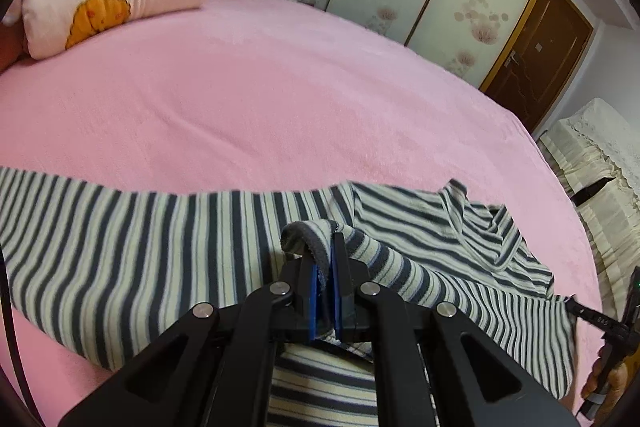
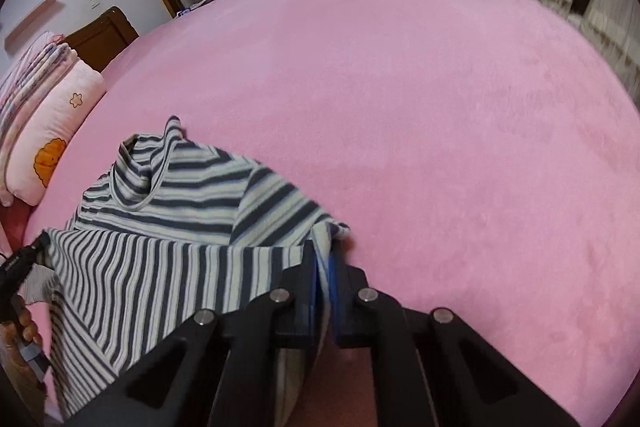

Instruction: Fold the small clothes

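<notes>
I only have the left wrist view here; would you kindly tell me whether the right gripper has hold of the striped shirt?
Observer: Yes, the right gripper is shut on an edge of the striped shirt.
Operator: Thank you. What lies beyond it?
Observer: Bare pink bed cover ahead and to its right.
Operator: And is my gripper visible from there?
Observer: Only the left gripper's dark handle, in a hand at that view's left edge.

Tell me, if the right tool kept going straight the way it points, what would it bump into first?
Probably the pink bedcover. The right tool is shut on an edge of the striped top and tilts downward, and past that pinched cloth only bare cover shows. How near the cover lies is unclear.
</notes>
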A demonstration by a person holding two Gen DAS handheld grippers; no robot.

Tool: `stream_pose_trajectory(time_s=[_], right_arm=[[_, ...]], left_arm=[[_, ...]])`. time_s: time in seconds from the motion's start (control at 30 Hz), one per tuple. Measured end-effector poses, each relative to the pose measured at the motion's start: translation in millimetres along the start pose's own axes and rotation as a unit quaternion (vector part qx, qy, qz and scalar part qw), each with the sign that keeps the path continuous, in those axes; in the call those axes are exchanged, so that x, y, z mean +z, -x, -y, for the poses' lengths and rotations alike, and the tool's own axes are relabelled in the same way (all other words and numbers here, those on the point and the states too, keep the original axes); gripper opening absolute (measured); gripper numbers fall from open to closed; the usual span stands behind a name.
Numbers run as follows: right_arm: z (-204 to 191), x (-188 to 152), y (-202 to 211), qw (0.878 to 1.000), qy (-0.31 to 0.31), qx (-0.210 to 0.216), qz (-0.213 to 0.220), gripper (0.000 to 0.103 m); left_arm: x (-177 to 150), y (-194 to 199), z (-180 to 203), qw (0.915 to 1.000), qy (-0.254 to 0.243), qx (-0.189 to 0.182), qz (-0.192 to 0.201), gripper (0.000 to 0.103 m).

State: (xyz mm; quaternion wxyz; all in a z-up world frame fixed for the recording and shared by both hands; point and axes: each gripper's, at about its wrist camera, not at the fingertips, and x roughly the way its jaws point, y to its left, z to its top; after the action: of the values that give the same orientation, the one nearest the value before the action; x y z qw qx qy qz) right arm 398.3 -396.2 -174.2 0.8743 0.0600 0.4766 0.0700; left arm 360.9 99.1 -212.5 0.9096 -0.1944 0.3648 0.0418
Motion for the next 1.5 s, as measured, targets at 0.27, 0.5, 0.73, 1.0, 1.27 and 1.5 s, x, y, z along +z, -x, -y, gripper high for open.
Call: stream_pose_trajectory(time_s=[0.27, 0.5, 0.73, 1.0, 1.27, 1.5], right_arm=[[-15, 9, -13, 0.998, 0.03, -0.046, 0.016, 0.005], [-17, 6, -12, 0.998, 0.021, -0.066, 0.003, 0.038], [-6, -19, 52, 1.0, -0.005, -0.014, 0.025, 0.045], [-33, -111, 84, 0.997, 0.077, -0.018, 0.001, 0.045], [-46, -131, 49, 0.995, 0.085, -0.052, -0.009, 0.044], [-51, -125, 49, 0.996, 0.069, -0.054, 0.019, 0.01]], left_arm=[[-11, -6, -14, 0.9995, 0.009, 0.03, 0.002, 0.004], [-14, -24, -40, 0.9975, 0.055, 0.013, -0.042, 0.022], [-13, -10, -67, 0.992, 0.099, -0.033, -0.072, 0.032], [-40, -5, -65, 0.9868, 0.085, -0.075, -0.115, 0.032], [-39, -24, -59, 0.9823, 0.111, -0.098, -0.115, 0.032], [-35, -30, -51, 0.9804, 0.115, -0.114, -0.112, 0.009]])
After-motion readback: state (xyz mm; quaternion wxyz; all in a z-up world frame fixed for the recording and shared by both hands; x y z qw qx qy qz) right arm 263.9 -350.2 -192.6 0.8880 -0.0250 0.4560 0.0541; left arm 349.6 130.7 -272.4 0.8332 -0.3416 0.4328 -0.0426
